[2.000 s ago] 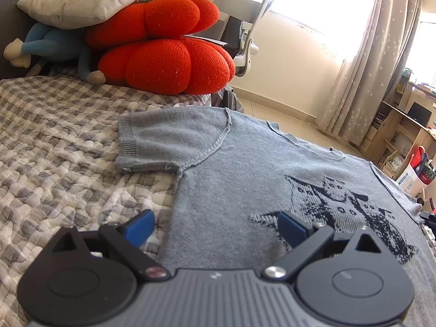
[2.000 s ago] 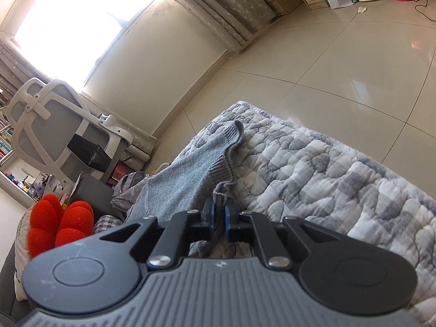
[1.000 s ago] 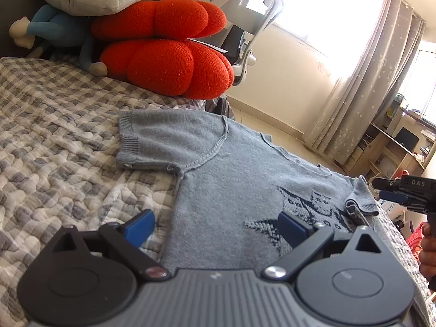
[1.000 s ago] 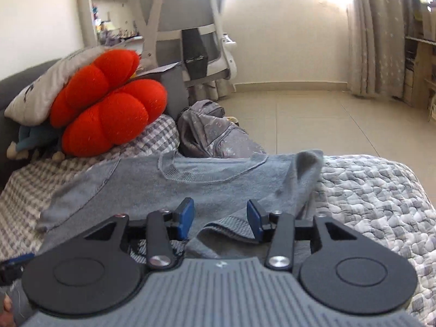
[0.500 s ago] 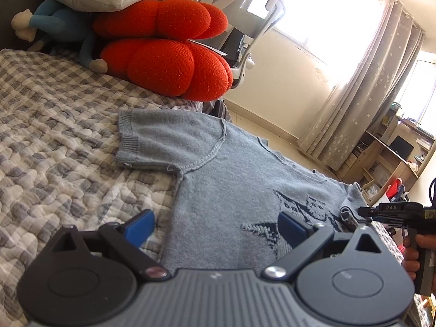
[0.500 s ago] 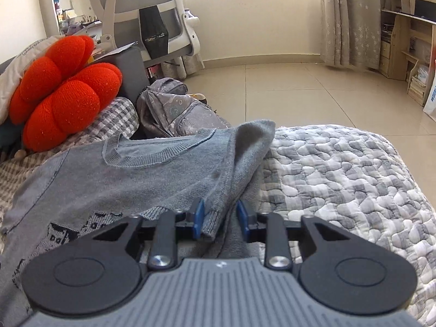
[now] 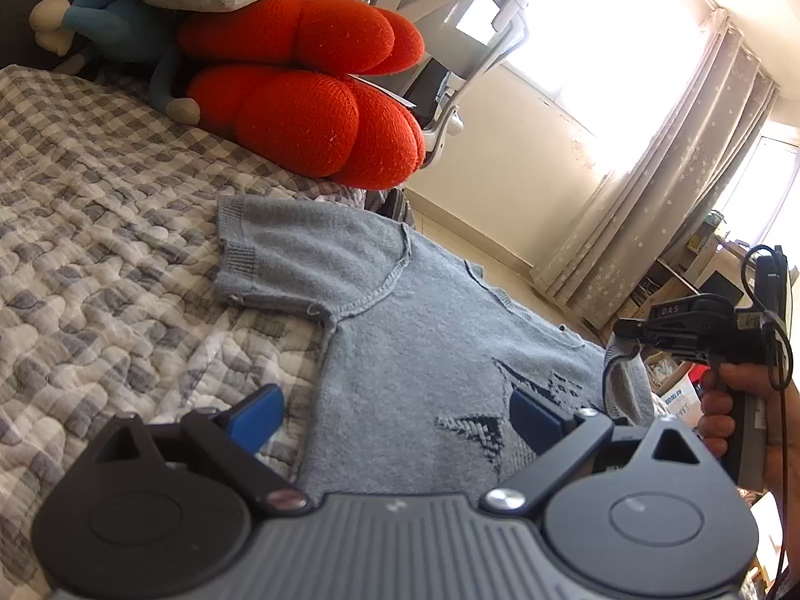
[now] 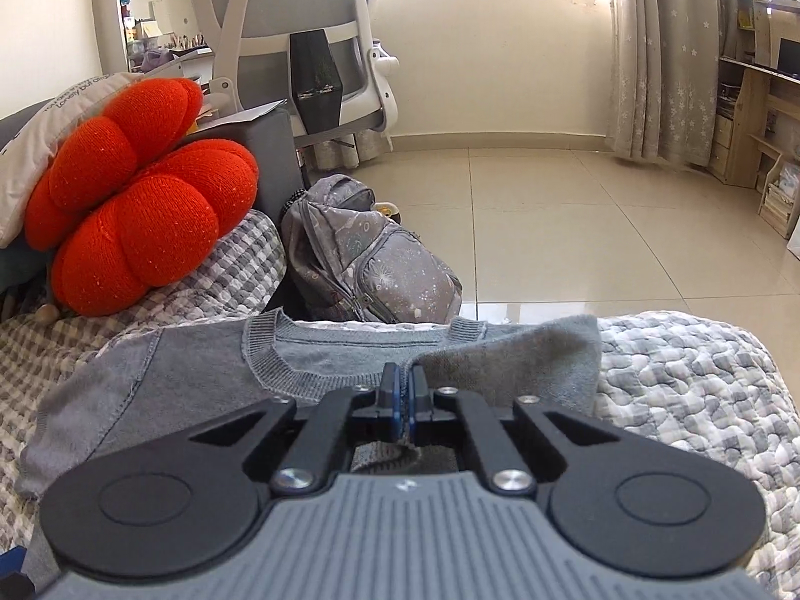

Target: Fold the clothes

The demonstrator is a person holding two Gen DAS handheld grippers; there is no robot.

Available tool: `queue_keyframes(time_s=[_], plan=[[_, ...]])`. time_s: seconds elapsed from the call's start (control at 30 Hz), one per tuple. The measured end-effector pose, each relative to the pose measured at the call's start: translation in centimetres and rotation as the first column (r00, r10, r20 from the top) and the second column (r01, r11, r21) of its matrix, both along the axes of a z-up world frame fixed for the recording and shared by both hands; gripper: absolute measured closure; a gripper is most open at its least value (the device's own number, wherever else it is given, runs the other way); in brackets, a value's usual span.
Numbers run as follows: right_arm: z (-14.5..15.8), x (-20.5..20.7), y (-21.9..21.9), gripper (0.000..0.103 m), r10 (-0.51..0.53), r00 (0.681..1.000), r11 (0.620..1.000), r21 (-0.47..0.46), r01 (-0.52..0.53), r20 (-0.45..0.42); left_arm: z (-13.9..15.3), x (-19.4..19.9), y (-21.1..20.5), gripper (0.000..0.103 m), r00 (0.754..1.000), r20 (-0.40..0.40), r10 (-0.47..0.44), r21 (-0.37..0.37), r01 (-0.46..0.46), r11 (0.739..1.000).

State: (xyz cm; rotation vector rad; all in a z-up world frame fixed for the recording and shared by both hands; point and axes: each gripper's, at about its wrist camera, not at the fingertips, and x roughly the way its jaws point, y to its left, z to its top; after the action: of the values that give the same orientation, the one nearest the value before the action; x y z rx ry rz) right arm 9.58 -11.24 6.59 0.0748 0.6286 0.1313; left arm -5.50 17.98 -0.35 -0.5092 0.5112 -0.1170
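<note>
A grey knit short-sleeved sweater (image 7: 400, 350) with a dark castle print lies flat on the quilted bed. My left gripper (image 7: 395, 412) hovers open over its lower left side, its blue pads spread wide with nothing between them. My right gripper (image 8: 404, 390) is shut on the folded-over right sleeve (image 8: 545, 350), near the ribbed neckline (image 8: 280, 355). In the left wrist view the right gripper (image 7: 631, 334) appears at the sweater's right edge, held by a hand (image 7: 725, 410), with the sleeve (image 7: 622, 380) lifted and curled under it.
The checked grey quilt (image 7: 100, 260) covers the bed. A red knit cushion (image 7: 310, 115), a white pillow and a blue plush toy sit at the head. A grey backpack (image 8: 370, 265) and an office chair (image 8: 300, 50) stand on the tiled floor beyond the bed.
My right gripper opened, then shut again on the folded right sleeve. It has carried the sleeve inward over the sweater body. The left gripper has stayed open and barely moved.
</note>
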Motion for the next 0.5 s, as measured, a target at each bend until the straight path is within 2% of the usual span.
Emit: queue_keyframes(time_s=[0.13, 0.3, 0.37, 0.47, 0.5], plan=[[-0.6, 1.9, 1.9, 0.099, 0.007, 1.0, 1.0, -0.007, -0.007, -0.012, 0.0, 0.0, 0.0, 0.006, 1.0, 0.0, 0.0, -0.002, 0.0, 1.0], [-1.5, 3.7, 3.4, 0.099, -0.022, 0.999, 0.999, 0.046, 0.024, -0.041, 0.0, 0.0, 0.1, 0.006, 1.0, 0.0, 0.002, -0.006, -0.002, 1.0], [-2.0, 4.1, 4.3, 0.099, -0.016, 0.999, 0.999, 0.038, 0.018, -0.048, 0.0, 0.0, 0.1, 0.006, 1.0, 0.002, 0.001, -0.01, -0.001, 1.0], [-2.9, 4.3, 5.5, 0.099, 0.039, 0.996, 0.999, -0.008, -0.039, -0.08, -0.1, 0.0, 0.3, 0.005, 1.0, 0.005, -0.001, -0.025, 0.001, 1.0], [-3.0, 4.2, 5.5, 0.096, 0.065, 0.993, 0.998, -0.003, -0.066, -0.095, -0.1, 0.0, 0.4, 0.005, 1.0, 0.005, -0.001, -0.027, 0.001, 1.0]])
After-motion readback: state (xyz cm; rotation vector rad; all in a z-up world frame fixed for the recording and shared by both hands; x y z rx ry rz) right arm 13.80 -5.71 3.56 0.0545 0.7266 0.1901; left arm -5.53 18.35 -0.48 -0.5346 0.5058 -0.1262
